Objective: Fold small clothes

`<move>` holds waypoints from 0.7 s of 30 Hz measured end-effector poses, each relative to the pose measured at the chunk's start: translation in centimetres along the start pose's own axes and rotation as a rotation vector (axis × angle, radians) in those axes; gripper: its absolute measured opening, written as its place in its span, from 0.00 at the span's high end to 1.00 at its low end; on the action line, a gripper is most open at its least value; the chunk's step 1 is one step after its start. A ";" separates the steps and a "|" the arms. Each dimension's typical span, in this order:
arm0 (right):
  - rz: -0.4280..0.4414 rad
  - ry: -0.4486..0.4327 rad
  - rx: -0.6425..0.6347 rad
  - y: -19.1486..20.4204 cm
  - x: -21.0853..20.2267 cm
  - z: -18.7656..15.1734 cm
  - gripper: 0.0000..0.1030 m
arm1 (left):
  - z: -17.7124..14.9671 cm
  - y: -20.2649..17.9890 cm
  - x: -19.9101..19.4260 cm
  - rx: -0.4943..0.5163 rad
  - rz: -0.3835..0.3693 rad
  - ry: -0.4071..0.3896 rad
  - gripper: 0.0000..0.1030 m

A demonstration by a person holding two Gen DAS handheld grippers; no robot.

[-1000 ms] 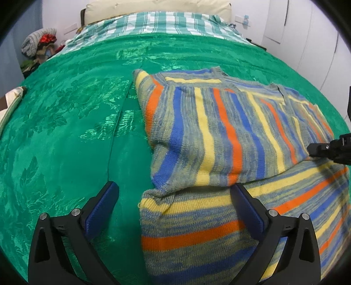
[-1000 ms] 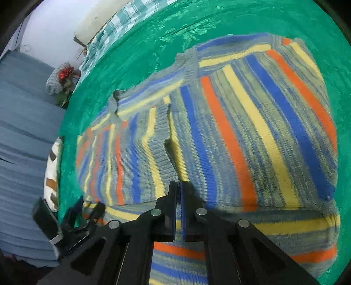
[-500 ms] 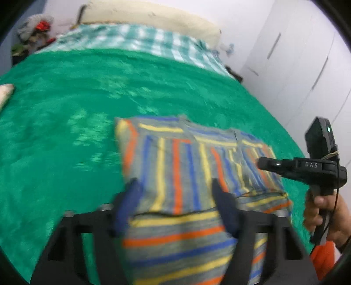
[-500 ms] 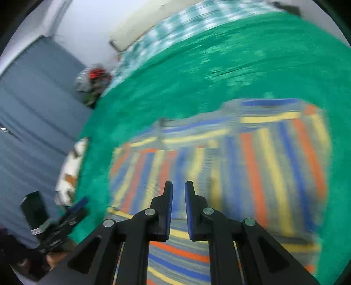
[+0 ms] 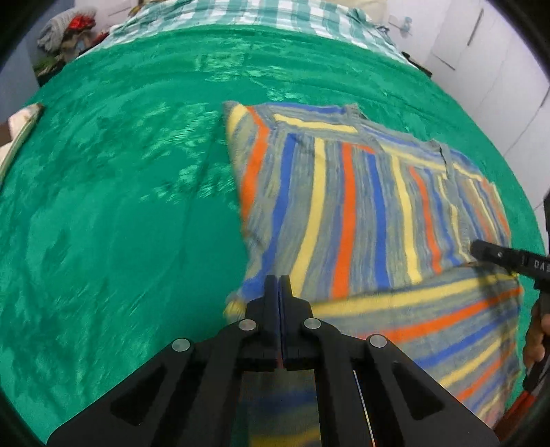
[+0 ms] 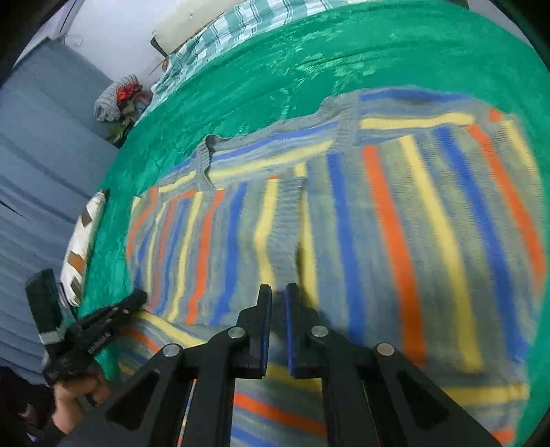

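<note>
A striped knit sweater (image 5: 361, 213) in grey, blue, yellow and orange lies on the green bedspread (image 5: 120, 206), its upper part folded over the lower part. My left gripper (image 5: 279, 280) is shut, its tips pinching the sweater's left edge at the fold. In the right wrist view the same gripper (image 6: 139, 297) reaches that edge from the left, held by a hand. My right gripper (image 6: 278, 292) hovers over the middle of the sweater (image 6: 395, 223), jaws a narrow gap apart with nothing gripped. Its tip (image 5: 477, 248) shows at the sweater's right edge.
A checked sheet (image 5: 261, 13) and a pillow lie at the head of the bed. A pile of clothes (image 6: 118, 98) sits beside it. A white and brown patterned cloth (image 6: 82, 247) lies at the bed's left edge by grey curtains. White wardrobe doors (image 5: 481, 44) stand on the right.
My left gripper closed from wide open onto the sweater's left edge at the fold. My right gripper's jaws parted slightly. Both views swung and rose a little.
</note>
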State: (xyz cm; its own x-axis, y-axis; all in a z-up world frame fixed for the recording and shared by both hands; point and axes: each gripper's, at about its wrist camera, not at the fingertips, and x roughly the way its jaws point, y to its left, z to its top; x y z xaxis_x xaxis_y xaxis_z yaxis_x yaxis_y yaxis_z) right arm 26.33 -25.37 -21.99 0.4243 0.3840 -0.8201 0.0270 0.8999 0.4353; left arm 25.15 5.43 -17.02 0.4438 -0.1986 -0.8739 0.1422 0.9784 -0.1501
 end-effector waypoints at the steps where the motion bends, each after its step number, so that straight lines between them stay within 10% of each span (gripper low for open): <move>1: 0.002 -0.014 0.002 -0.4 -1.1 -0.5 0.86 | -0.1 0.1 -0.8 -0.003 0.007 -0.003 0.77; 2: 0.007 -0.032 -0.001 -1.1 -2.6 -1.0 0.83 | -0.6 0.0 -2.1 0.000 0.043 -0.013 0.40; 4: -0.003 -0.058 -0.026 -1.5 -5.0 -2.7 0.71 | -1.6 -0.4 -4.6 0.017 0.124 -0.087 0.13; 21: -0.108 -0.104 0.026 -8.5 -13.9 -14.8 0.62 | -5.4 -3.2 -7.9 0.080 0.203 -0.089 0.12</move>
State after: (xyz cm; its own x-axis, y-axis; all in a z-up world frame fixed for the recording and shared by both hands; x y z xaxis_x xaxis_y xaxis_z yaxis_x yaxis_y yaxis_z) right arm 6.77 -35.26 -19.75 0.5087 0.2605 -0.8206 0.1008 0.9286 0.3573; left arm 16.42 4.18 -12.16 0.5466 -0.0058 -0.8374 0.1098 0.9918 0.0648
